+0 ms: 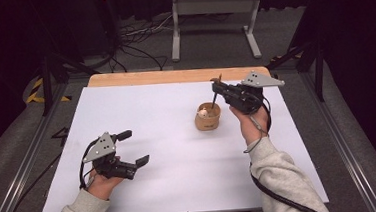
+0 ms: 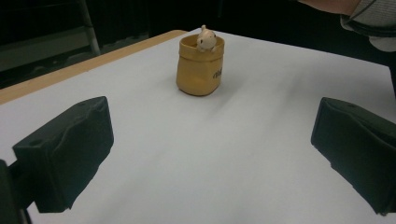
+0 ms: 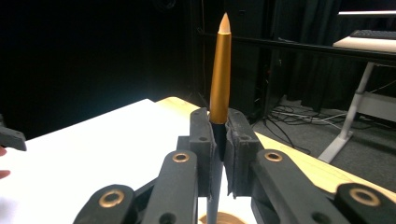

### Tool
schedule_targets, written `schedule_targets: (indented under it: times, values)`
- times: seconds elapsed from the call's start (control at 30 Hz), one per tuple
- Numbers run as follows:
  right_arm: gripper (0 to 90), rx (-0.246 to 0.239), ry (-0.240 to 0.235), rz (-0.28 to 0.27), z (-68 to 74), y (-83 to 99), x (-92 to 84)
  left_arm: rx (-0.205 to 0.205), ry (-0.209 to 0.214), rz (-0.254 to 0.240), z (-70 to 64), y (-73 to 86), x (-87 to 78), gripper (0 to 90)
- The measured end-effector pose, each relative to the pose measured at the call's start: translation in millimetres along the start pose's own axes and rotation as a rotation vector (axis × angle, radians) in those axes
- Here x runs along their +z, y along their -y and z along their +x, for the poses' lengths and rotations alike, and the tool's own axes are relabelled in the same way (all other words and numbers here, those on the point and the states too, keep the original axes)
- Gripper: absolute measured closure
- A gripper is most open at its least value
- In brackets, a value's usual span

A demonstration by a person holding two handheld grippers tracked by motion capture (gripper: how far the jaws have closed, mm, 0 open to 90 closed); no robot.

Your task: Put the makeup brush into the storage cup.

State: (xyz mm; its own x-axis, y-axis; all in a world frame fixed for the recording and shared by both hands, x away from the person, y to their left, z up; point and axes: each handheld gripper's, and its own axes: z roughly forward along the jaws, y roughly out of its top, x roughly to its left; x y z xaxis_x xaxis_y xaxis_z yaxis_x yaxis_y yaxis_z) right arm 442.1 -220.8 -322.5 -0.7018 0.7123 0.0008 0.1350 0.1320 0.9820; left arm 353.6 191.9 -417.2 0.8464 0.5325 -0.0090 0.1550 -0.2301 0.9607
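Observation:
A tan pot (image 1: 207,116) stands right of the middle of the white table top (image 1: 168,137). My right gripper (image 1: 217,88) hovers just above and behind it, shut on an orange pen (image 1: 214,100). The pen stands nearly upright with its lower end at the pot's mouth. In the right gripper view the jaws (image 3: 218,140) clamp the pen (image 3: 220,70), its pale tip pointing up, and the pot's rim (image 3: 223,218) shows below. My left gripper (image 1: 135,148) rests open at the front left, nothing between its fingers. In the left gripper view (image 2: 212,158) it faces the pot (image 2: 200,67), which has a small pale figure (image 2: 206,38) at its rim.
A wooden strip (image 1: 174,76) runs along the table's far edge. Behind it stand a grey metal frame (image 1: 215,19) and cables on the floor. Metal rails (image 1: 24,152) flank both sides of the table.

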Motion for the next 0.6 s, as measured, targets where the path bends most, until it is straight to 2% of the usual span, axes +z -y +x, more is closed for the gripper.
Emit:
schedule_targets:
  times: [0.13, 0.23, 0.53, 0.6]
  values:
    - [83.3, -0.001, 0.013, 0.005, -3.3, 2.9, 2.7, -0.003, -0.021, -0.004, 0.3, 2.1, -3.4, 0.0]
    - [83.3, 0.020, 0.029, 0.004, -7.2, 6.7, 6.3, 0.001, -0.030, -0.004, 0.0, 3.6, -6.0, 0.0]
    - [83.2, 0.008, 0.032, 0.010, -9.1, 12.9, 13.4, -0.002, -0.033, 0.008, -0.9, 5.4, -9.4, 0.0]
    - [83.2, 0.018, 0.040, 0.018, -12.3, 18.5, 16.8, 0.001, -0.034, 0.003, -0.5, 6.3, -9.9, 0.0]
